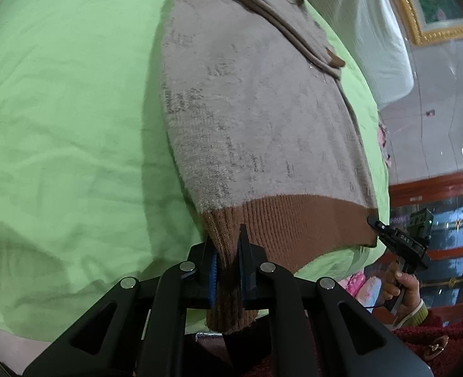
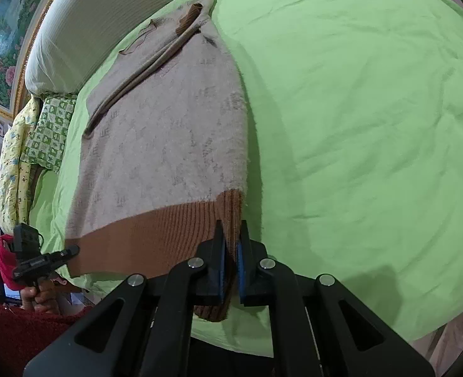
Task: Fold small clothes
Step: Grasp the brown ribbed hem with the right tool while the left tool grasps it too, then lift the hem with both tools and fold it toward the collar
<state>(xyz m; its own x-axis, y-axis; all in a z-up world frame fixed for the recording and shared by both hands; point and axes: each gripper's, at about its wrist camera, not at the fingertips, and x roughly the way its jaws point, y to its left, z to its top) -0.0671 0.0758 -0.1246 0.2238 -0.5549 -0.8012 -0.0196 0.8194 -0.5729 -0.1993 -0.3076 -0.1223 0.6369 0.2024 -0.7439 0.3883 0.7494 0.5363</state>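
A grey-beige knit sweater [image 1: 247, 119] with a brown ribbed hem lies lengthwise on the green sheet; it also shows in the right wrist view [image 2: 168, 144]. A sleeve is folded across its upper part. My left gripper [image 1: 228, 251] is shut on the hem's left corner, with brown rib hanging below the jaws. My right gripper [image 2: 231, 248] is shut on the hem's right corner. Each gripper also shows in the other's view: the right one [image 1: 376, 222] at the far hem corner, the left one [image 2: 72, 249] likewise.
The green sheet [image 2: 357, 125] covers the bed. A white pillow [image 2: 99, 22] and patterned bedding [image 2: 50, 132] lie at the head. A framed picture [image 2: 2, 47] hangs beyond. A red wooden cabinet [image 1: 445, 220] stands beside the bed.
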